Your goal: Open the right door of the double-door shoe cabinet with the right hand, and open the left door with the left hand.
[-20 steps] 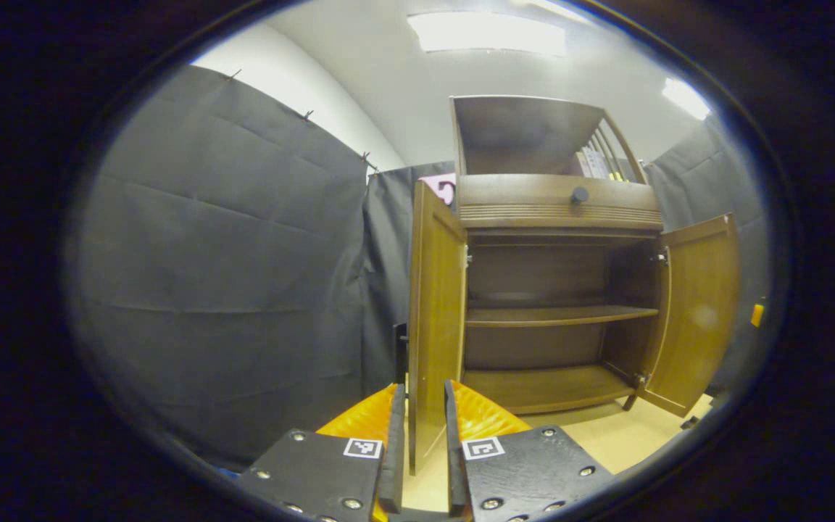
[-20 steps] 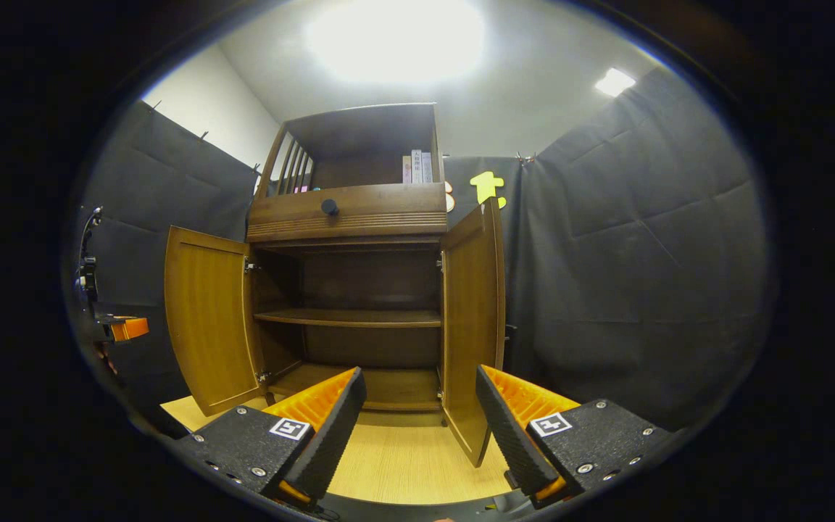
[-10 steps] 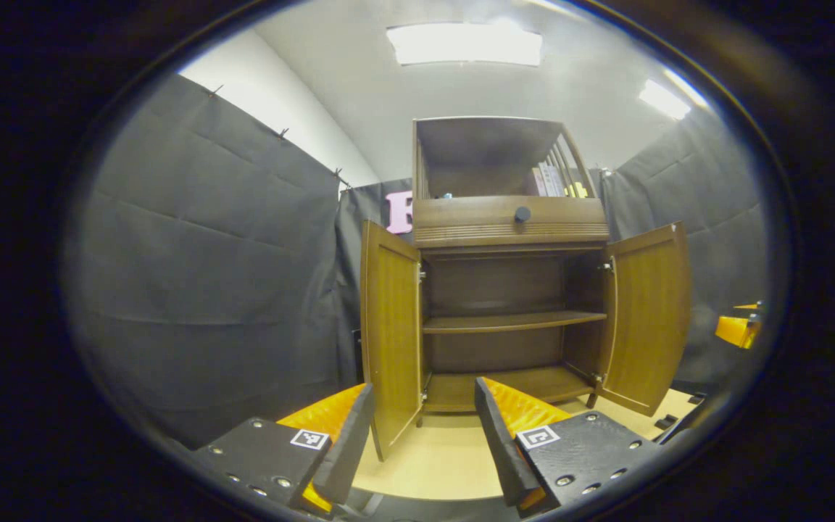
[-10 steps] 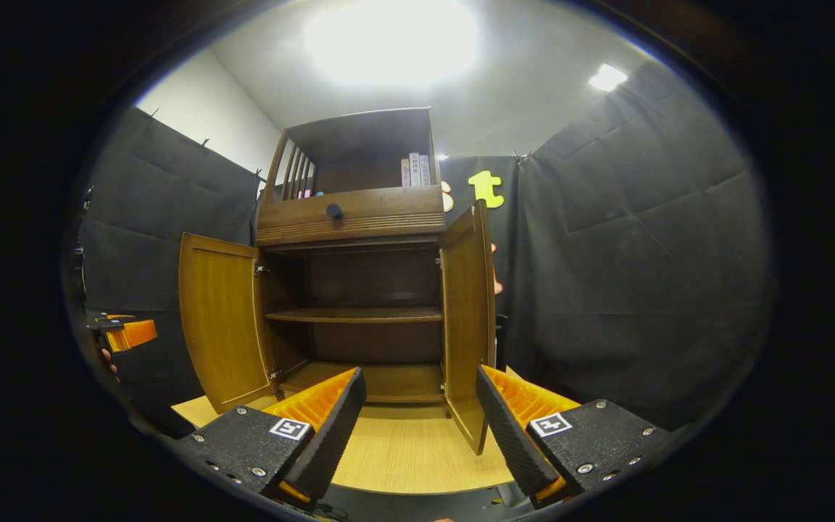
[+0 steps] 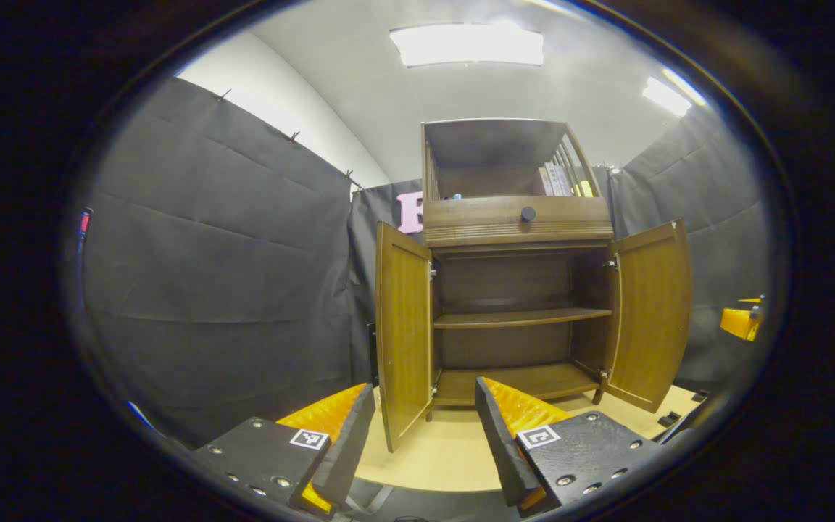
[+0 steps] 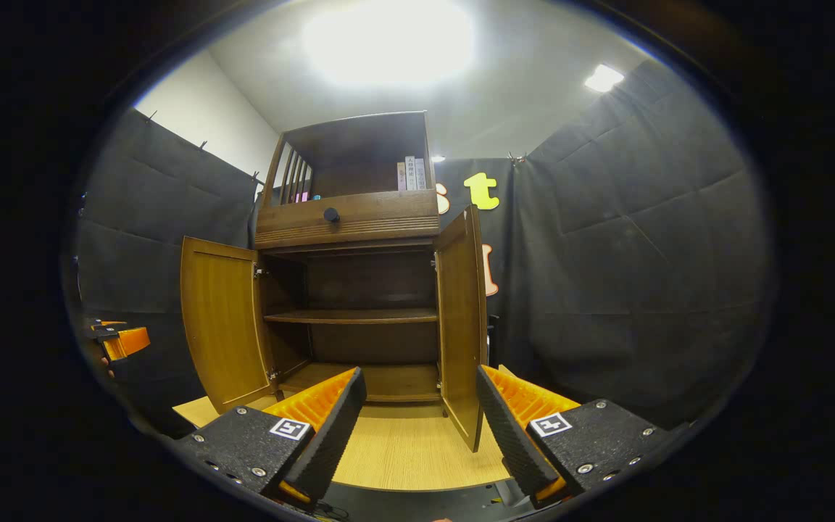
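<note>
**Q.** What does the left gripper view show, read from left to right?

**A.** At lower centre, the left gripper [image 5: 425, 442] has its fingers spread wide and grips nothing. Between and above them, the brown wooden double-door shoe cabinet [image 5: 519, 225] occupies the centre of the frame. Its flat brown left door [image 5: 403, 333] is swung outward at centre left, apart from both fingers. The flat brown right door [image 5: 649, 312] stands open at centre right. Two bare wooden shelves [image 5: 519, 317] are exposed between the doors. At the far right edge, part of the other gripper appears, well clear of the cabinet.

**Q.** And the right gripper view?

**A.** The other gripper appears at the left edge. The left door [image 6: 218, 326] stands open at centre left; the cabinet interior lies at centre; the right door [image 6: 461, 326] is turned nearly edge-on just right of centre. At the bottom, the right gripper [image 6: 421, 428] is likewise spread wide and empty, and touches neither door.

**Q.** How should the step in hand be done well?

**A.** Both doors appear fully open, so the task seems essentially complete. The remaining move is probably a clean withdrawal: draw each gripper straight back with fingers parted, clear of the door edges, so neither door is nudged back toward closing.
</note>
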`<state>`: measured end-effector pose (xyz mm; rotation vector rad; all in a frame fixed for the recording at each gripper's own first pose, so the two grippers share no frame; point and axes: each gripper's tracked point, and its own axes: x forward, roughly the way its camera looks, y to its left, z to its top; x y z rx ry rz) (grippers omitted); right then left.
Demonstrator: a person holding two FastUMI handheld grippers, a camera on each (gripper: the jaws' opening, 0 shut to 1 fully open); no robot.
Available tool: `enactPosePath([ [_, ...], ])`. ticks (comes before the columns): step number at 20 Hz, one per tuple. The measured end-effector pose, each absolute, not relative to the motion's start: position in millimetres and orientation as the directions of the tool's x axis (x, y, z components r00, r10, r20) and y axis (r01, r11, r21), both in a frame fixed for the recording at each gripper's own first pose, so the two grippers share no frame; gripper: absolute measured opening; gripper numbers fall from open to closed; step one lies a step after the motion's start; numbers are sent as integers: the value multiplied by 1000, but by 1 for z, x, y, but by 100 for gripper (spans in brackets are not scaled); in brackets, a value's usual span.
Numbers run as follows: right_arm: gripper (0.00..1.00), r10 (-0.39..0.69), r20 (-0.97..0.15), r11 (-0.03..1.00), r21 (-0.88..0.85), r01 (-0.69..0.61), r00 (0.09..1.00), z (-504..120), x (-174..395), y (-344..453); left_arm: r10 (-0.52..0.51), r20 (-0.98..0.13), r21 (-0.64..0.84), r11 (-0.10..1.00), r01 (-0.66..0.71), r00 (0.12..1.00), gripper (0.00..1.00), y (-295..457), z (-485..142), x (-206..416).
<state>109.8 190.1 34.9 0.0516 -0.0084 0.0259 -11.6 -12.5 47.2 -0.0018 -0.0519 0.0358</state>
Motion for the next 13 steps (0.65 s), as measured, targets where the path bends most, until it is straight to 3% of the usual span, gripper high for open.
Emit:
enactPosePath([
  [9, 94, 41, 22, 998, 53, -43, 999, 34, 100, 198, 27, 62, -1, 1000, -27, 998, 85, -11, 45, -21],
  [11, 94, 40, 25, 998, 46, -42, 999, 33, 99, 197, 15, 67, -9, 1000, -14, 998, 79, -14, 46, -23],
  [13, 94, 41, 22, 998, 41, -42, 999, 33, 100, 197, 13, 72, -6, 1000, -13, 997, 85, -14, 46, -24],
])
